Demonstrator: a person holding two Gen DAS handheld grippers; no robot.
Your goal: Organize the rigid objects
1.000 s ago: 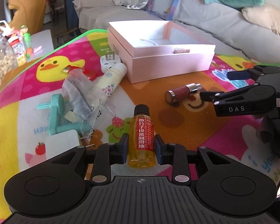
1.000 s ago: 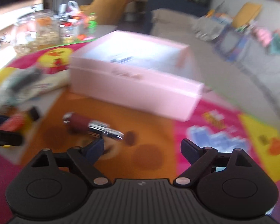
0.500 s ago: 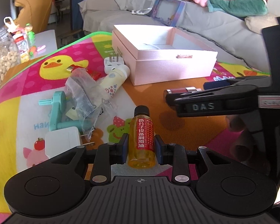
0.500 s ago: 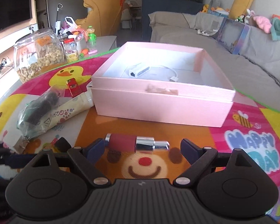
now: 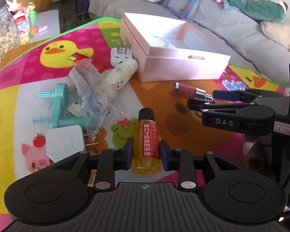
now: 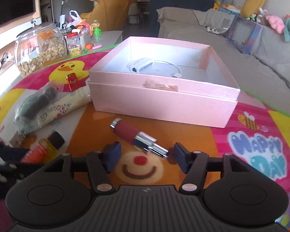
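My left gripper (image 5: 146,153) is shut on a small yellow oil bottle (image 5: 146,143) with a red label and black cap, low over the colourful mat. The bottle also shows in the right wrist view (image 6: 43,148). My right gripper (image 6: 146,157) is open just short of a maroon lipstick tube (image 6: 134,135) with a silver end that lies on the orange patch; it shows in the left wrist view too (image 5: 191,90). The open pink box (image 6: 164,100) stands behind it and holds a white adapter with cable (image 6: 143,66).
Left of the box lie a cream tube (image 5: 118,79), a white plug (image 5: 120,57), a clear plastic bag (image 5: 87,90), a teal plastic part (image 5: 59,104), a white charger block (image 5: 64,144) and a red packet (image 6: 72,81). A jar of nuts (image 6: 40,48) stands far left. A grey sofa lies behind.
My right gripper has swung in towards the lipstick and now faces it with its fingers either side of the silver end. My left gripper keeps its hold on the bottle.
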